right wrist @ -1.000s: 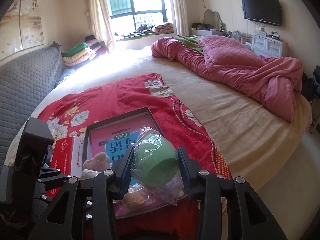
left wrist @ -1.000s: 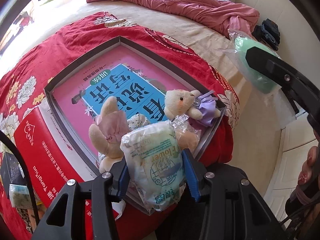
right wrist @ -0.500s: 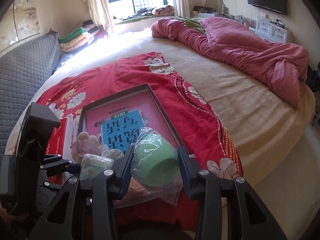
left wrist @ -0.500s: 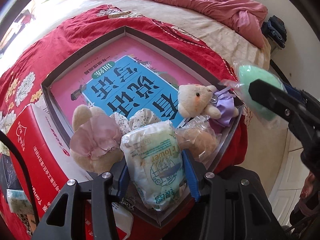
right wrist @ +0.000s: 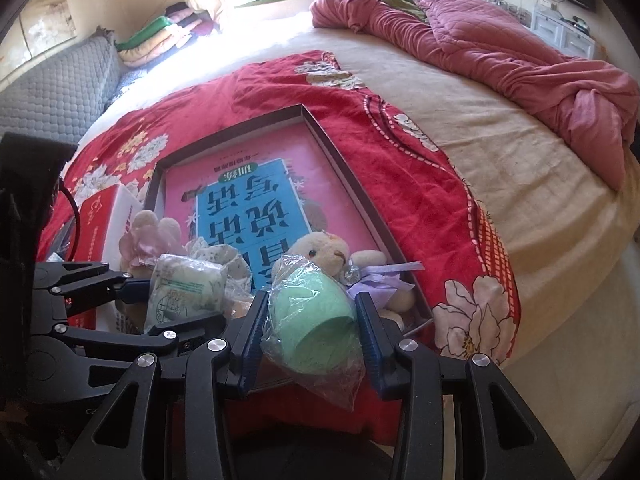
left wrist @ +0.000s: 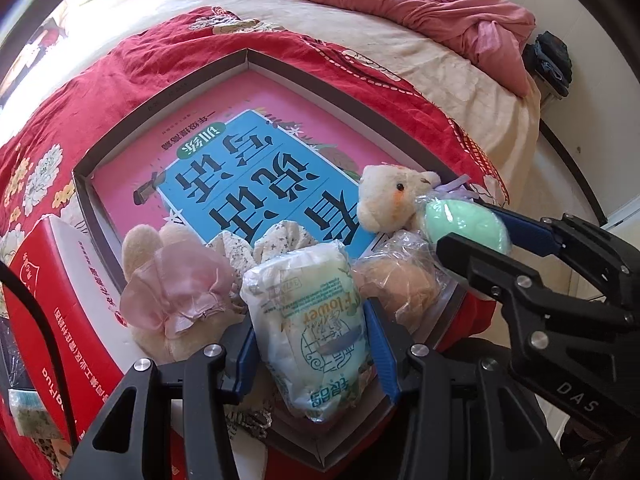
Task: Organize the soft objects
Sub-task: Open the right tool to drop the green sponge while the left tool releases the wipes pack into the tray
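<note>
Two wrapped soft items held over a shallow box on the bed

The left hand-held gripper (left wrist: 310,350) clamps a wrapped tissue pack (left wrist: 316,320) at lower centre; the right hand-held gripper (right wrist: 310,338) clamps a bagged green sponge (right wrist: 316,320), both above the grey box (left wrist: 160,100) with plush toys (left wrist: 176,292).

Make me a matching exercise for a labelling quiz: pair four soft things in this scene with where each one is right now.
Things:
1. white tissue pack printed "Flower"
2. green foam egg in a clear bag
3. cream plush bear with a purple bow
4. crumpled pink quilt

Places:
A. lying in the shallow grey box
B. between the left gripper's blue pads
C. heaped on the far side of the bed
D. between the right gripper's blue pads

Pairs: 1-B, 2-D, 3-A, 4-C
</note>
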The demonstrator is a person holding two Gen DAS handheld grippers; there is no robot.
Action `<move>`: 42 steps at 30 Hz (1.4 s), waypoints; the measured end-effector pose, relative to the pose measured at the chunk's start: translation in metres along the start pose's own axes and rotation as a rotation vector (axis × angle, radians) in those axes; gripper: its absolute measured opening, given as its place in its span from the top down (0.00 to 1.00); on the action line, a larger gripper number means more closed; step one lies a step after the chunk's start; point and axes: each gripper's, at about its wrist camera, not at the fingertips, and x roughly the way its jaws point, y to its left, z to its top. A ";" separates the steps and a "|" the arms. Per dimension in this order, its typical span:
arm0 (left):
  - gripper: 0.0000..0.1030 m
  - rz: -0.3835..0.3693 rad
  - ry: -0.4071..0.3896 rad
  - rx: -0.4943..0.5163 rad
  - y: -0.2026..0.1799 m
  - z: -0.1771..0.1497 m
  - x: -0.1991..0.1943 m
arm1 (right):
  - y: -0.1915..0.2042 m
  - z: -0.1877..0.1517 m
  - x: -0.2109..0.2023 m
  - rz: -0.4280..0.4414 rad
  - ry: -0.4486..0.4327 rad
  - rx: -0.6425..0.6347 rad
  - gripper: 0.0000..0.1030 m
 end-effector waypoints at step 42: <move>0.53 -0.054 0.032 0.071 -0.013 -0.010 0.007 | -0.016 0.007 0.002 0.040 -0.128 0.086 0.42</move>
